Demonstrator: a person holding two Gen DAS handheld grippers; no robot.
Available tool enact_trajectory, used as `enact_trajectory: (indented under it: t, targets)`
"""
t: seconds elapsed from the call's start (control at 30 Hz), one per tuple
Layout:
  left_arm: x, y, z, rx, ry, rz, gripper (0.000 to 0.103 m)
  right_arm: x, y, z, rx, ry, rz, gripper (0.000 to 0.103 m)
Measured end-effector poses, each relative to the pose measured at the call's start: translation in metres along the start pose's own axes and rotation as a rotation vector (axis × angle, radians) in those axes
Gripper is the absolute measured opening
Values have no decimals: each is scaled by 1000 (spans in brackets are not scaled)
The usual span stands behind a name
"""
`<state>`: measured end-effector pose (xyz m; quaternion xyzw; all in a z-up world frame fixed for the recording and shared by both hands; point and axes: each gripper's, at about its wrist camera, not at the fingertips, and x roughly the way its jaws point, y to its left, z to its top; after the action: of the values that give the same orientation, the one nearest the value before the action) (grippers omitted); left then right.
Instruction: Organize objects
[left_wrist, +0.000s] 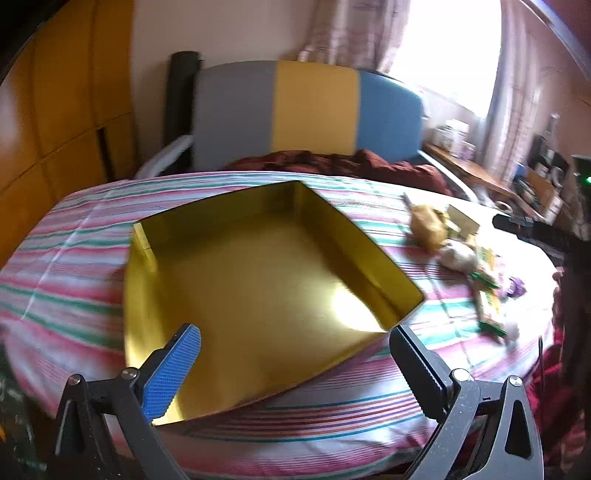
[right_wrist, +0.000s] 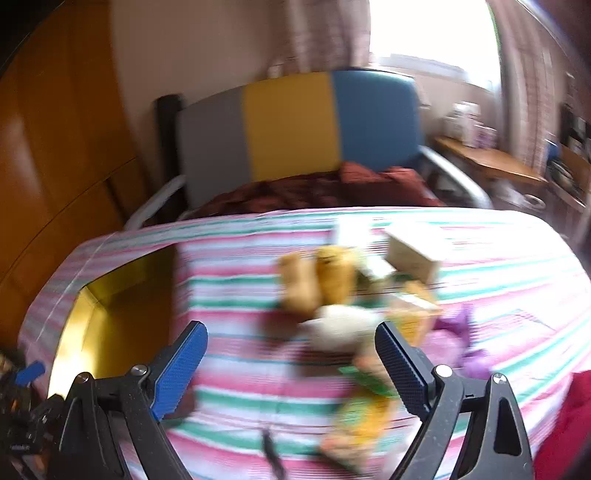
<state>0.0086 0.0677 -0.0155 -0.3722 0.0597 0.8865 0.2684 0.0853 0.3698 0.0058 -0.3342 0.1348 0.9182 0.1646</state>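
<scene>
A shallow gold box (left_wrist: 258, 280) lies open on the striped bedsheet, with nothing inside it. My left gripper (left_wrist: 295, 339) hovers over its near edge, jaws wide open and holding nothing. To the right of the box lies a pile of small things (left_wrist: 461, 258): yellow plush toys (right_wrist: 317, 280), a white plush (right_wrist: 343, 328), a cream carton (right_wrist: 413, 251), green-and-yellow packets (right_wrist: 365, 417) and something purple (right_wrist: 458, 336). My right gripper (right_wrist: 291, 343) is open above the near side of this pile, touching nothing. The right wrist view is blurred. The gold box (right_wrist: 110, 325) shows at its left.
The bedsheet (left_wrist: 74, 266) covers a bed with a grey, yellow and blue headboard (left_wrist: 306, 110). A dark red blanket (left_wrist: 351, 166) is bunched at the head. A wooden wardrobe (left_wrist: 55, 129) stands left; a cluttered desk (left_wrist: 480, 173) right, under a bright window.
</scene>
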Motion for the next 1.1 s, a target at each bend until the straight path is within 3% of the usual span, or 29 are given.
enact_trajectory:
  t: [0.2,0.43,0.6,0.83,1.1]
  targets:
    - [10,-41,13,125,0,-159,103,-6,-81,11,130,-20,-120,94]
    - [40,-104,31,247,39,-275,103,-9,-149,-3,362,-47,-99,94]
    - [72,-160,35,342,115,-303,103,-9,-163,-7,450,-43,-49,94]
    - [119,-216,37,393,220,-353,103,-4,-173,-12,516,-14,23,94]
    - [158,-261,35,449,311,-408,85,1,-171,-12,510,13,53,94]
